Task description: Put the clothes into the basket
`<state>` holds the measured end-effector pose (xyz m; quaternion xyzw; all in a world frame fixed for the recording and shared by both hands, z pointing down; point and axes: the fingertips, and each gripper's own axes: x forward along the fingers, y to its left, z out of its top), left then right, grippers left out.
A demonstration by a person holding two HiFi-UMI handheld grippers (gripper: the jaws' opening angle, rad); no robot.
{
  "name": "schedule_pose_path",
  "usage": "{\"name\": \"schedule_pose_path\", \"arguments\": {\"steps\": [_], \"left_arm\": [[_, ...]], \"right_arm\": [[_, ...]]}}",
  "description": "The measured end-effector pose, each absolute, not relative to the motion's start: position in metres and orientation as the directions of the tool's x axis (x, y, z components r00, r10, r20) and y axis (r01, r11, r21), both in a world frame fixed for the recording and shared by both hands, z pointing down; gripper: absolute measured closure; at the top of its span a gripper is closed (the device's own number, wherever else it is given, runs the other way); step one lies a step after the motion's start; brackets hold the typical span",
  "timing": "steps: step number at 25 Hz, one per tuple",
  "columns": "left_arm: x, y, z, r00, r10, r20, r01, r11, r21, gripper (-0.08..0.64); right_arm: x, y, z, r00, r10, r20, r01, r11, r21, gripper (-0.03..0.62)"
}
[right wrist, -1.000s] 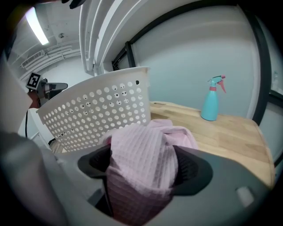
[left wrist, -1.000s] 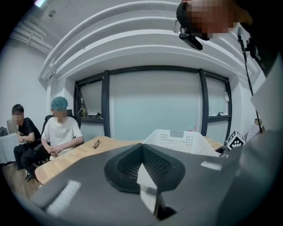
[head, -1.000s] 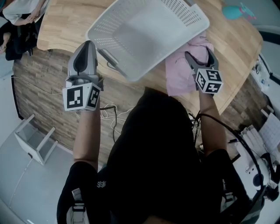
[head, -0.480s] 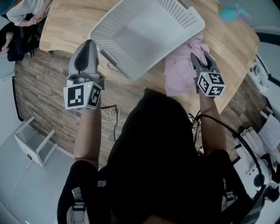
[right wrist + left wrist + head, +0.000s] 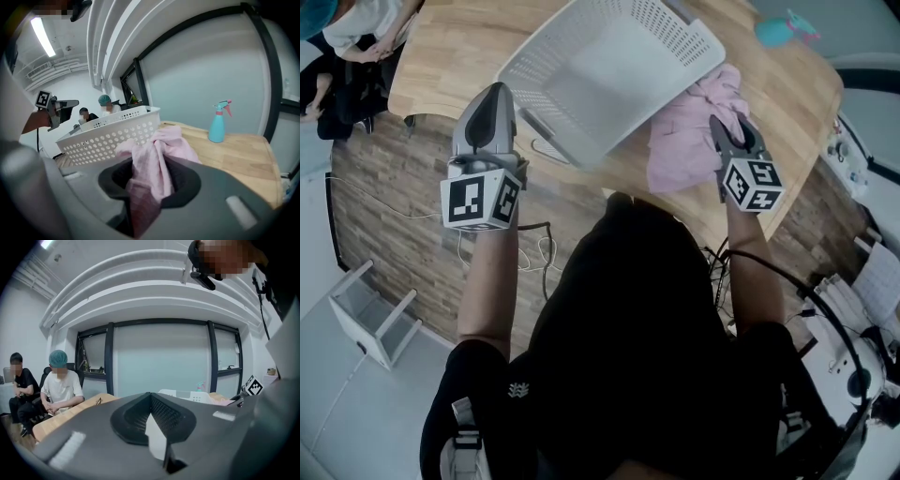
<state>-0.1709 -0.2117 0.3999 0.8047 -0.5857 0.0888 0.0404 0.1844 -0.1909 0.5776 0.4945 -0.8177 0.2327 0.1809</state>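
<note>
Wooden counter (image 5: 469, 56) carrying a white basket (image 5: 530, 70), nothing in it yet. At the counter's near right edge, just beside the basket, the right tool (image 5: 731, 127) has just been closing and now pinches the pink clothes (image 5: 680, 141). The left tool (image 5: 495, 94) is pressed together, empty.
</note>
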Motion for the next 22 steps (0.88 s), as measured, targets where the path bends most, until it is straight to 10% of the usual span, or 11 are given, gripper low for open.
{"name": "schedule_pose_path", "arguments": {"steps": [22], "left_arm": [[-0.141,-0.202,0.355,0.371,-0.921,0.115,-0.926,-0.377,-0.033,0.554]], "right_arm": [[0.226,-0.190,0.455,-0.349,-0.861,0.370,-0.936,0.338,-0.096,0.468]]}}
